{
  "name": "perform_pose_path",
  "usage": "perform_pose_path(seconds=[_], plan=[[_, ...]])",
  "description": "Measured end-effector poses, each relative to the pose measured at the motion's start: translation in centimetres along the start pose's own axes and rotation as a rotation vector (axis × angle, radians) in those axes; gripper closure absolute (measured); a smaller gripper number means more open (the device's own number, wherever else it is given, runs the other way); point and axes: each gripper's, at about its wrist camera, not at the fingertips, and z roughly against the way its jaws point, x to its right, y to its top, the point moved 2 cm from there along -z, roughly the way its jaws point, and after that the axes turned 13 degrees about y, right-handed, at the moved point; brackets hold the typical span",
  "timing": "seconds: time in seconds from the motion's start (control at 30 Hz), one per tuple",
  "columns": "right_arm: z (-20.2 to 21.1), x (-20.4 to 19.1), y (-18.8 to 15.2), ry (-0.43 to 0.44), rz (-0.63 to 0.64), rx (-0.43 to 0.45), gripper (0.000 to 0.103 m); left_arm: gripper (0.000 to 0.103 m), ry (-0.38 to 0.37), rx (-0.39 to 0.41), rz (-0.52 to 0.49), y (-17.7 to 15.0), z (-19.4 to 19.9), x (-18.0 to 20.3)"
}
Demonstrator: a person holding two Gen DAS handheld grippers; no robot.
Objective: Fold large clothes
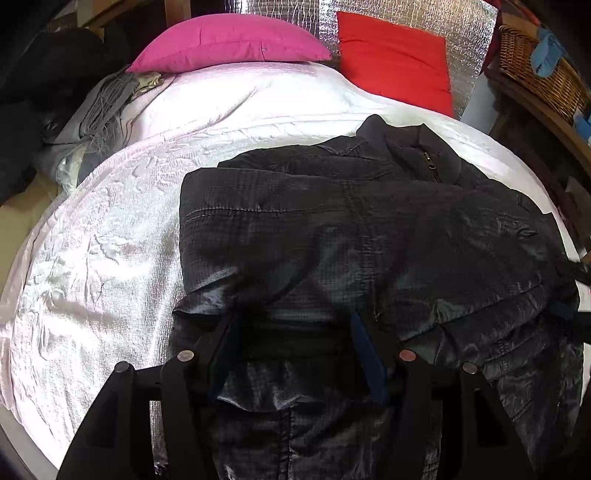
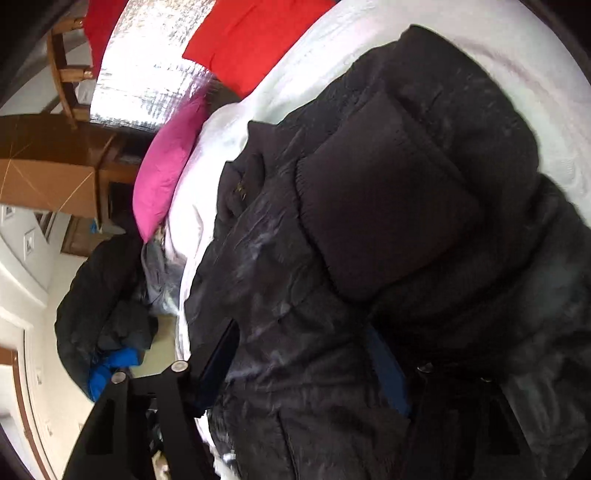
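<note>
A large dark quilted jacket (image 1: pixel 351 236) lies on a white bedspread (image 1: pixel 103 258), partly folded, its collar and zipper at the far end. My left gripper (image 1: pixel 295 325) is over the jacket's near edge with its jaws wide apart and fabric bunched between them. In the right wrist view the same jacket (image 2: pixel 388 221) fills the frame, with a knit cuff or hem panel on top. My right gripper (image 2: pixel 306 354) also has its jaws spread, with jacket fabric lying between the fingers. Whether either one pinches the cloth is not clear.
A pink pillow (image 1: pixel 229 40) and a red pillow (image 1: pixel 395 62) lie at the head of the bed against a silver foil panel (image 1: pixel 461 33). A wicker basket (image 1: pixel 543 70) stands at the right. Grey and dark clothes (image 1: pixel 99 107) are piled at the left.
</note>
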Motion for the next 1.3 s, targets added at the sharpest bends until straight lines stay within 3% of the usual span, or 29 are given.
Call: perform_pose_path(seconds=[0.03, 0.1, 0.13, 0.17, 0.23, 0.33, 0.5, 0.63, 0.77, 0.93, 1.0, 1.03, 1.1, 1.17, 1.2, 1.23, 1.3], plan=[[-0.3, 0.1, 0.2, 0.008, 0.006, 0.032, 0.032, 0.041, -0.007, 0.005, 0.005, 0.0, 0.1, 0.0], [-0.4, 0.3, 0.5, 0.000, 0.038, 0.097, 0.042, 0.041, -0.021, 0.020, 0.013, 0.1, 0.3, 0.4], [-0.4, 0.3, 0.6, -0.012, 0.053, 0.113, 0.064, 0.041, -0.030, 0.029, 0.016, 0.1, 0.5, 0.3], [-0.4, 0.3, 0.8, -0.008, 0.066, 0.128, 0.075, 0.041, -0.038, 0.033, 0.017, 0.1, 0.5, 0.3], [0.4, 0.2, 1.1, 0.020, 0.076, 0.163, 0.077, 0.041, -0.042, 0.031, 0.015, 0.1, 0.5, 0.3], [1.4, -1.1, 0.8, -0.015, 0.149, 0.207, 0.084, 0.041, -0.033, 0.024, 0.015, 0.2, 0.3, 0.4], [4.5, -3.8, -0.3, -0.017, 0.246, 0.262, 0.084, 0.041, -0.049, 0.052, 0.040, 0.6, 1.0, -0.1], [5.6, -4.0, -0.8, -0.072, 0.291, 0.256, 0.084, 0.039, -0.077, 0.051, -0.037, 0.0, 1.3, 1.5], [4.5, 0.1, 0.0, -0.152, 0.127, 0.121, 0.084, 0.036, 0.000, 0.043, -0.140, -0.6, 0.2, 3.3], [6.3, 0.0, 0.6, -0.063, 0.107, 0.002, 0.083, 0.035, -0.053, 0.103, -0.056, 0.8, 1.7, 0.9], [7.8, -0.8, 1.2, -0.032, 0.138, -0.014, 0.083, 0.030, -0.050, 0.150, -0.003, 1.4, 2.5, -0.7], [9.1, -0.9, 1.7, -0.050, 0.159, 0.026, 0.082, 0.024, -0.043, 0.171, 0.028, 1.7, 2.9, -1.6], [11.1, -0.8, 2.6, -0.101, 0.193, 0.121, 0.071, 0.018, -0.037, 0.194, 0.112, 2.1, 3.1, -3.9], [12.3, -0.2, 3.7, -0.112, 0.187, 0.189, 0.000, 0.017, -0.061, 0.173, 0.192, 2.5, 2.4, -5.9], [13.4, 0.4, 4.2, -0.112, 0.187, 0.273, 0.000, 0.017, -0.078, 0.151, 0.230, 2.6, 1.8, -6.8], [13.7, 0.7, 4.7, -0.123, 0.180, 0.302, 0.000, 0.017, -0.092, 0.127, 0.263, 2.5, 1.2, -7.6], [13.0, 1.8, 5.8, -0.137, 0.165, 0.280, 0.000, 0.017, -0.109, 0.079, 0.320, 2.3, -0.3, -8.9]])
